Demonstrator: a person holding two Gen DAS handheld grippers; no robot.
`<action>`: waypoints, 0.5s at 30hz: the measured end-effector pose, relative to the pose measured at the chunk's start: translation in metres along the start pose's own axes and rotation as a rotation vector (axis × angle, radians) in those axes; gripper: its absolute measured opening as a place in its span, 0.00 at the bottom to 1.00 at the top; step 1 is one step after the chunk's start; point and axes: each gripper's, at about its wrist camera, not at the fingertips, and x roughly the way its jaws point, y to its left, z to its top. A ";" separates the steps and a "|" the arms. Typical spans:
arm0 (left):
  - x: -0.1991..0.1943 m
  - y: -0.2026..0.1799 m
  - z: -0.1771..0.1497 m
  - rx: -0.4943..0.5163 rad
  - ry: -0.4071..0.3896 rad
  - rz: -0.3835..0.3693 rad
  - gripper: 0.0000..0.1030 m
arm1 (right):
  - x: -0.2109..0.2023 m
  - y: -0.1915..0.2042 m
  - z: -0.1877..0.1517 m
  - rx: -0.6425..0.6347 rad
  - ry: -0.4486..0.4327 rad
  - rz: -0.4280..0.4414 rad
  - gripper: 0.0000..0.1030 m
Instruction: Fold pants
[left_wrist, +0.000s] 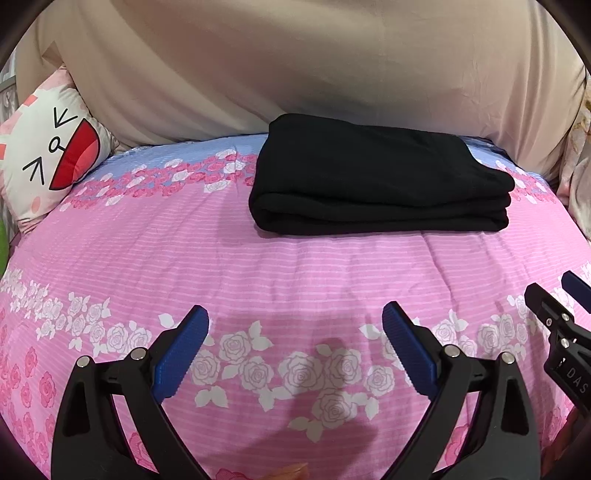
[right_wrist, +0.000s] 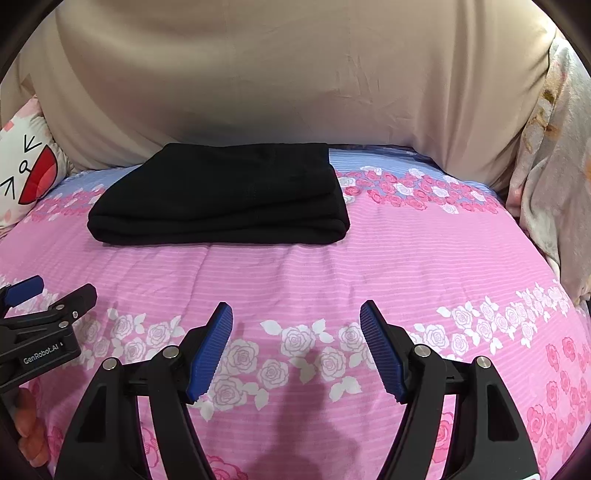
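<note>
The black pants (left_wrist: 380, 177) lie folded into a neat thick rectangle at the far side of the pink floral bedspread (left_wrist: 295, 269). They also show in the right wrist view (right_wrist: 221, 195), left of centre. My left gripper (left_wrist: 295, 317) is open and empty, held over the bedspread well short of the pants. My right gripper (right_wrist: 295, 314) is open and empty too, likewise short of the pants. The right gripper's fingers (left_wrist: 554, 317) show at the right edge of the left wrist view. The left gripper's fingers (right_wrist: 48, 306) show at the left edge of the right wrist view.
A beige sheet (left_wrist: 295, 66) hangs behind the bed. A white cartoon-face cushion (left_wrist: 48, 147) lies at the back left. A pale floral blanket (right_wrist: 554, 166) is bunched at the right side. A hand (right_wrist: 26, 424) grips the left gripper's handle.
</note>
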 end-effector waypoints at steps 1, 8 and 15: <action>0.000 0.001 0.000 0.000 0.000 -0.002 0.90 | 0.001 0.000 0.000 -0.002 0.001 0.004 0.68; 0.000 0.001 0.001 0.000 0.002 0.003 0.90 | 0.001 0.002 0.001 -0.005 0.002 0.011 0.68; 0.000 0.000 0.002 0.012 -0.004 0.009 0.90 | 0.001 0.001 0.001 -0.001 0.006 0.022 0.68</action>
